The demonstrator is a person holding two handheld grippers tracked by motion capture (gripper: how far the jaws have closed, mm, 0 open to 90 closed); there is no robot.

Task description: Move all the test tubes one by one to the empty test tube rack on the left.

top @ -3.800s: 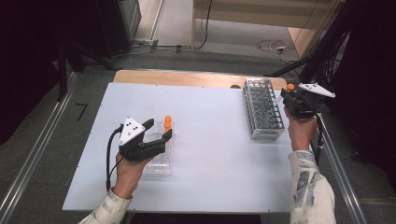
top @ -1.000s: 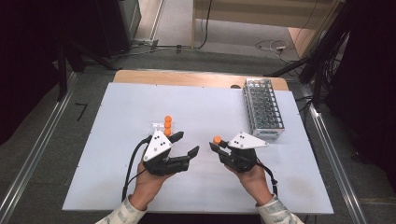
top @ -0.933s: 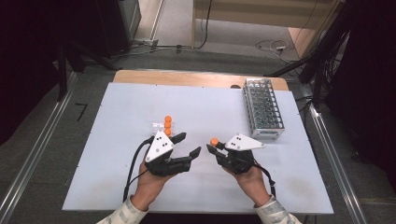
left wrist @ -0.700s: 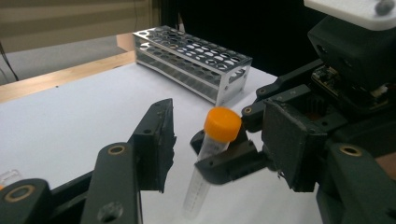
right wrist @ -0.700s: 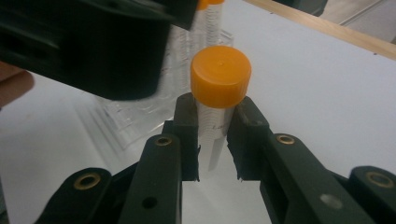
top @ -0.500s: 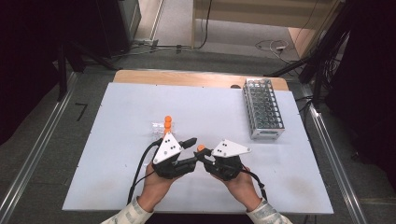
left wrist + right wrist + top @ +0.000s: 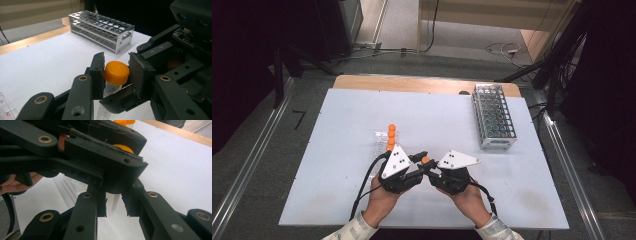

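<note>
1. Currently both grippers meet near the front middle of the white table top (image 7: pixel 337 150); the left gripper (image 7: pixel 116 75) has just been closing its jaws, and its pads now sit against the orange screw cap (image 7: pixel 116 72) of a clear plastic tube (image 7: pixel 105 105); cap between them, touching both sides.
2. Right gripper (image 7: pixel 113 207) holds the same tube lower down on its clear body (image 7: pixel 114 202); jaws narrow, clamped on it; in the high view the right gripper (image 7: pixel 432 172) and left gripper (image 7: pixel 422 165) stand nose to nose, the orange cap (image 7: pixel 425 160) just visible between them.
3. Step in hand, as I judge it: a two-handed grip on one tube, cap in one gripper and body in the other; likely uncapping or a handover.
4. Next move probably calls for a twist of the cap against a steady body, or a release by one side; a weak grip could let the smooth tube slip.
5. More orange-capped tubes (image 7: pixel 390 136) lie behind the grippers; silver metal tube rack (image 7: pixel 494 117) stands well apart at the far right.
6. Writing: faint red marks, perhaps "A1" and "A2", on clear plastic (image 7: pixel 5 107) at the left gripper view's corner; printed scale lines on the tube, unreadable; no brand visible.
</note>
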